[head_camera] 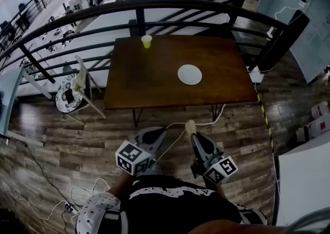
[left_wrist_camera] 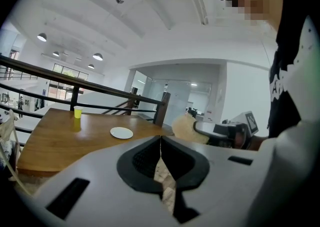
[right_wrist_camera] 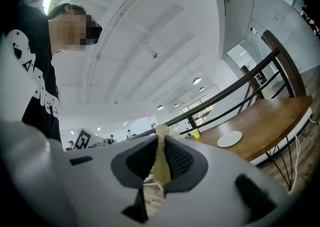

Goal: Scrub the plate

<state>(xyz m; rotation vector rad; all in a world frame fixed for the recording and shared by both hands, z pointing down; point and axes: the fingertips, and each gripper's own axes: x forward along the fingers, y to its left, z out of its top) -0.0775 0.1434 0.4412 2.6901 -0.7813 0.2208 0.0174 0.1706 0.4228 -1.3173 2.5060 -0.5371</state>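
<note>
The round white plate [head_camera: 190,74] sits on the brown wooden table [head_camera: 144,78], well away from both grippers. The right gripper view shows the right gripper [right_wrist_camera: 161,138] pinching a pale yellow sponge [right_wrist_camera: 161,160]. The left gripper view shows the left gripper [left_wrist_camera: 161,143] with jaws pressed together, nothing between

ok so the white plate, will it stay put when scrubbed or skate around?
Likely skates: the plate lies flat on the smooth wooden table, with nothing beside it to stop it. It looks shallow and thin, so probably light and hard to grip by its rim. If ceramic, breakable; material cannot be told.
</note>
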